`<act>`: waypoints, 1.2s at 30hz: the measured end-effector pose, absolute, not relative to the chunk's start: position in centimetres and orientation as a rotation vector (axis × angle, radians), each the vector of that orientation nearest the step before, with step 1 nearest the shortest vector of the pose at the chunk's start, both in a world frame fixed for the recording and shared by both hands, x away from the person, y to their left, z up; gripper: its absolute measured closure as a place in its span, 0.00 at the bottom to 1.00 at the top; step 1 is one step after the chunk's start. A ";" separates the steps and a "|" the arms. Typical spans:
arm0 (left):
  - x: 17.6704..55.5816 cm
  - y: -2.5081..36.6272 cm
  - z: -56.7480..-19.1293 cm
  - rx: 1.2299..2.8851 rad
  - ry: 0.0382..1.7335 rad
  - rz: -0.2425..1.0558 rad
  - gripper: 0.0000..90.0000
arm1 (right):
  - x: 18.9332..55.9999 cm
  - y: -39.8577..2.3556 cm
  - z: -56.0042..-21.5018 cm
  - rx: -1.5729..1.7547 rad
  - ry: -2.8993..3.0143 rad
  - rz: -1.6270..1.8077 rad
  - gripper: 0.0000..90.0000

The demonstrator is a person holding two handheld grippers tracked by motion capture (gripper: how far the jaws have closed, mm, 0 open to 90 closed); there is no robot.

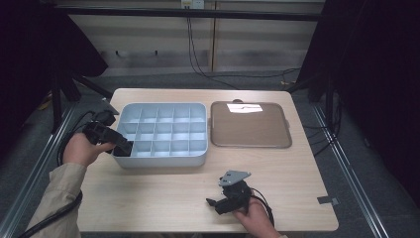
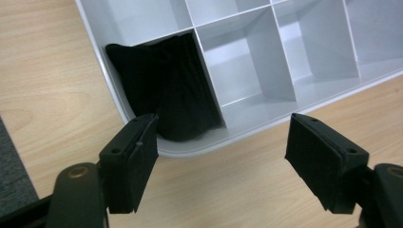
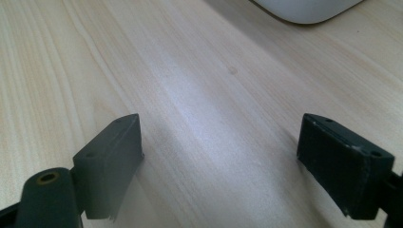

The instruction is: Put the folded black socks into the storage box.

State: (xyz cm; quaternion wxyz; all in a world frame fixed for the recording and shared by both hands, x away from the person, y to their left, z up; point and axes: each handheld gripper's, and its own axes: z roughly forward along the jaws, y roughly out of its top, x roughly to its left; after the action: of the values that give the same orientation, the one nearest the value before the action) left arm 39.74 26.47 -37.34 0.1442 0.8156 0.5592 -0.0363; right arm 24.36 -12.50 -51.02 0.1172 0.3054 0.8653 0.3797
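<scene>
A grey tray [image 1: 163, 159] split into several compartments stands on the left half of the wooden table. A black folded cloth item [image 2: 166, 90] fills its near-left corner compartment. My left gripper [image 1: 124, 146] hangs at that corner; in the left gripper view the left gripper [image 2: 223, 127] is open, its jaws wide apart over the tray's rim [image 2: 247, 135], with nothing pressed between the pads. My right gripper [image 1: 214, 203] rests low over the bare table near the front edge. The right gripper [image 3: 221, 130] is open too, with wood grain between its jaws.
A flat brown tray [image 1: 250, 130] lies to the right of the grey one, with a white patch [image 1: 244, 107] at its far edge. The other grey compartments look empty. A rounded corner of the grey tray [image 3: 309, 7] lies ahead of the right gripper.
</scene>
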 end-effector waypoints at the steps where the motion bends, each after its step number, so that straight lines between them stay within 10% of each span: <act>1: 39.6 26.4 -37.4 2.352 1.613 -0.102 0.29 | 24.4 -12.5 -51.0 0.894 2.533 1.114 0.16; 36: 36.0 27.3 -38.6 2.345 1.514 -0.097 0.28 | 24.3 -12.5 -51.0 0.893 2.536 1.111 0.16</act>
State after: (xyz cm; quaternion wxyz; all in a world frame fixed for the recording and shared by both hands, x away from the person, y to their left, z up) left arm 36.02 27.27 -38.57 0.1735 0.8269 0.5339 -0.0341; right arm 24.35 -12.51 -51.02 0.1157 0.3050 0.8659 0.3793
